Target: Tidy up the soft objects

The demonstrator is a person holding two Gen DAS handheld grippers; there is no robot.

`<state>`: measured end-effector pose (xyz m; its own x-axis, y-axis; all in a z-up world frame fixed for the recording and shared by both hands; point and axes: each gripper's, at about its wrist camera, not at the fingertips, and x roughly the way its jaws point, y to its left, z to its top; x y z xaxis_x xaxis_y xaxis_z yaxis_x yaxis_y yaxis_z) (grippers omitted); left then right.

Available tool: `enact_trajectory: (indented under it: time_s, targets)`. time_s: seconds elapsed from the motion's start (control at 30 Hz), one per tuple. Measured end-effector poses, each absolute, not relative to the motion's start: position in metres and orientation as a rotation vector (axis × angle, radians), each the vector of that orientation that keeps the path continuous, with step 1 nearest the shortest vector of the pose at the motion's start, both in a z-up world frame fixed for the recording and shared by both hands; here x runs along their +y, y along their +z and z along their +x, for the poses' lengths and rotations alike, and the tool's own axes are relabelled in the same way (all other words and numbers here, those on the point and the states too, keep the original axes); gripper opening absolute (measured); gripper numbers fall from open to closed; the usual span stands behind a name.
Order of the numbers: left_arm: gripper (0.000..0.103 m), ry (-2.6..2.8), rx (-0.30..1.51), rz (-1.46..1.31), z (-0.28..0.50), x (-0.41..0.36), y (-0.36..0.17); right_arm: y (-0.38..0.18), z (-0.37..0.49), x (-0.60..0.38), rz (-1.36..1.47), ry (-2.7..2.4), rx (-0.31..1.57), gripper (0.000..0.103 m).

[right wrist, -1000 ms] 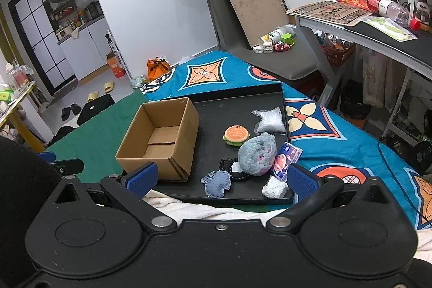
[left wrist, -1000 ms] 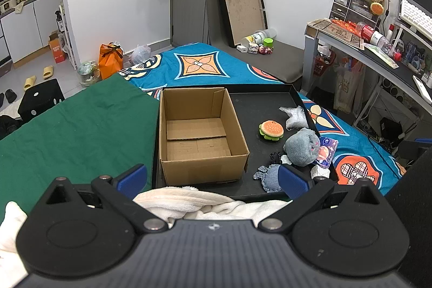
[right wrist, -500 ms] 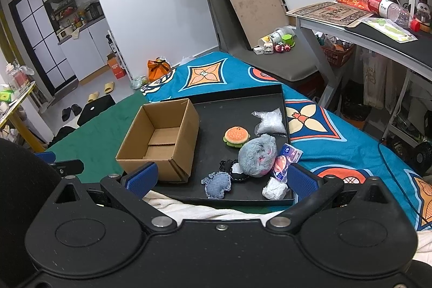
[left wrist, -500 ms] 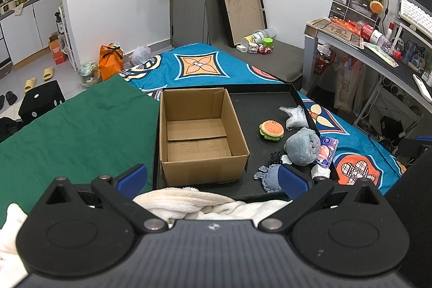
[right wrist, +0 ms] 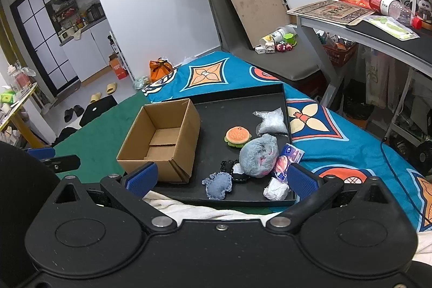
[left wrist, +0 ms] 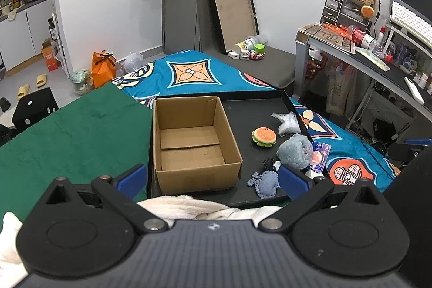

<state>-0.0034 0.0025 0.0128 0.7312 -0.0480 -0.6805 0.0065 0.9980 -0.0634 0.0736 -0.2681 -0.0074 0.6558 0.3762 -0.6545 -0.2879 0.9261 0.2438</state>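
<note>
An open empty cardboard box point(left wrist: 193, 142) point(right wrist: 162, 138) stands on the left of a black tray point(left wrist: 253, 104) point(right wrist: 243, 101). On the tray's right lie a burger plush point(left wrist: 263, 136) point(right wrist: 238, 136), a grey furry plush point(left wrist: 294, 151) point(right wrist: 258, 155), a blue denim plush point(left wrist: 266, 182) point(right wrist: 218, 185), a clear plastic bag point(left wrist: 289, 122) point(right wrist: 270, 120), a white crumpled wad point(right wrist: 275, 188), a black lace piece point(right wrist: 229, 166) and a tissue packet point(left wrist: 318, 155) point(right wrist: 287, 159). My left gripper point(left wrist: 210, 180) and right gripper point(right wrist: 220, 178) are open and empty, held in front of the tray's near edge.
The tray lies on a bed with a blue patterned cover point(left wrist: 189, 72) and a green blanket point(left wrist: 67, 136). White fabric point(left wrist: 189, 207) lies under the grippers. A desk point(left wrist: 351, 50) stands at the right; a second tray point(left wrist: 232, 10) leans on the far wall.
</note>
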Motion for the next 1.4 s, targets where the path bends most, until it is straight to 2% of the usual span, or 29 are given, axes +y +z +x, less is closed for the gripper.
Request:
enact_trajectory:
  time_s: [0.7,1.07,1.4]
  targets:
    - [0.102,0.046,0.759,-0.060,0.030,0.026,-0.015,-0.034,0.099,-0.291,0.139,0.304,0.784,0.103]
    - [0.102,0.087,0.809,-0.061,0.054,0.048,-0.049,-0.055,0.118,-0.295,0.165,0.254,0.771,0.103]
    - [0.101,0.106,0.858,-0.109,0.076,0.061,-0.083,-0.090,0.148,-0.288,0.148,0.224,0.847,0.103]
